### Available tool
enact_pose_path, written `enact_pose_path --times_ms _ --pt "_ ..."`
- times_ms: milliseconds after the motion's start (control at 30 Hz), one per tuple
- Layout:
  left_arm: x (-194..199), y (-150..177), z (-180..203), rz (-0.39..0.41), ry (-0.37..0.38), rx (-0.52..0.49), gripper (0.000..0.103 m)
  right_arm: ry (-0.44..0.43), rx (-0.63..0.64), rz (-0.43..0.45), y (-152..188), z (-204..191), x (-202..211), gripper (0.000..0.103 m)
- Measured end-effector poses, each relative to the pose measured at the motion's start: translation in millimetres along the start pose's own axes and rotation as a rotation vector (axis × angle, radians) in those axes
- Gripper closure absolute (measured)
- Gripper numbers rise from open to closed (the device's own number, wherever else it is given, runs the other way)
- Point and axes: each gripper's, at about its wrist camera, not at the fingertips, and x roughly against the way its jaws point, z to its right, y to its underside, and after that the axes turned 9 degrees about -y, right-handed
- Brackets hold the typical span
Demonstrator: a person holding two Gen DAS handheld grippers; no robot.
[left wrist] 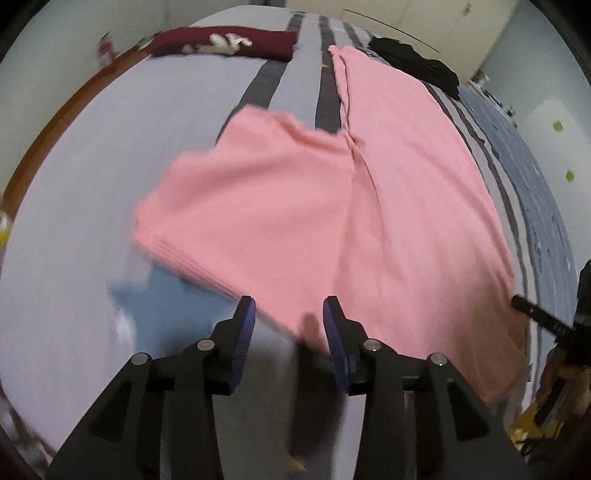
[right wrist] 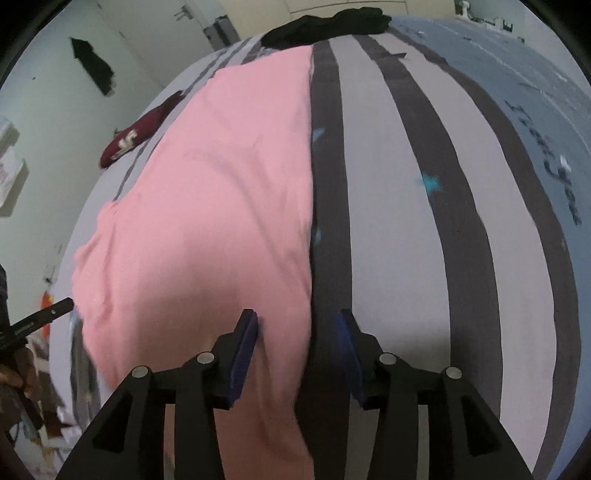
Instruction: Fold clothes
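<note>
One pink garment lies across the middle of the striped bed, its left part folded over. Left tongs at lower centre, jaws apart, nothing between the pads. Right tongs, also apart, hover above the pink edge, gripping nothing. Two more clothes up top: one maroon piece, one black heap.

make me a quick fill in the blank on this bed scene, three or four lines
The garment spread on the striped bed sheet is ____ in colour.
The folded item at the far end of the bed is dark ____.
The left tool has its jaws ____, gripping nothing.
The crumpled clothing beyond the spread garment's far end is ____.

Missing words: pink; red; open; black
</note>
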Motion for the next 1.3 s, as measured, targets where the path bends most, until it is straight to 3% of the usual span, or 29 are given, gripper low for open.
enact_pose_path --times_ms 100,200,367,500,567,600,633,667,700,733,867,1000,1167,1300 --pt "11.9 33.6 11.5 -0.002 0.010 0.047 0.056 -0.041 -0.004 -0.037 19.9 2.5 6.9 0.062" --pt "14.5 50.1 24.2 -0.016 0.034 0.078 0.056 -0.068 0.004 -0.066 35.4 2.9 8.1 0.062" --pt "1.5 51.9 45.1 -0.046 0.111 0.132 0.044 -0.090 0.019 -0.089 54.3 2.8 9.3 0.062" --pt "-15.6 48.7 60.4 -0.082 0.112 0.120 0.043 -0.106 0.022 -0.104 61.5 2.2 11.3 0.063" --pt "-22.2 48.2 67.1 -0.079 0.084 0.085 0.043 -0.115 0.029 -0.114 64.1 0.7 11.2 0.077" --pt "-25.2 48.2 70.4 -0.078 0.066 0.058 0.044 -0.116 0.037 -0.120 64.4 0.0 10.9 0.081" --pt "-25.7 47.8 73.2 -0.071 0.055 0.033 0.053 -0.116 0.045 -0.126 64.6 -0.7 10.5 0.085" --pt "-23.3 47.0 75.3 -0.055 0.054 0.009 0.066 -0.117 0.053 -0.132 64.9 -1.4 10.2 0.091" --pt "-20.9 46.2 77.5 -0.039 0.053 -0.015 0.091 -0.117 0.062 -0.138 65.2 -2.2 10.0 0.095" --pt "-18.1 45.5 79.2 -0.028 0.049 -0.036 0.096 -0.116 0.074 -0.138 66.1 -5.4 12.8 0.096" --pt "7.2 47.9 78.9 0.025 0.028 -0.070 0.098 -0.155 0.081 -0.120 73.2 -14.4 37.5 0.097" --pt "-6.2 64.0 71.7 -0.041 -0.014 -0.058 0.101 -0.155 0.007 -0.139 86.7 -5.0 37.3 0.097" --pt "-5.7 66.4 62.9 -0.056 0.012 -0.020 0.100 -0.120 -0.024 -0.196 86.8 -1.0 12.6 0.094" --pt "6.6 60.7 44.1 -0.068 -0.023 0.021 0.085 -0.099 0.000 -0.249 96.4 -2.7 25.1 0.082"
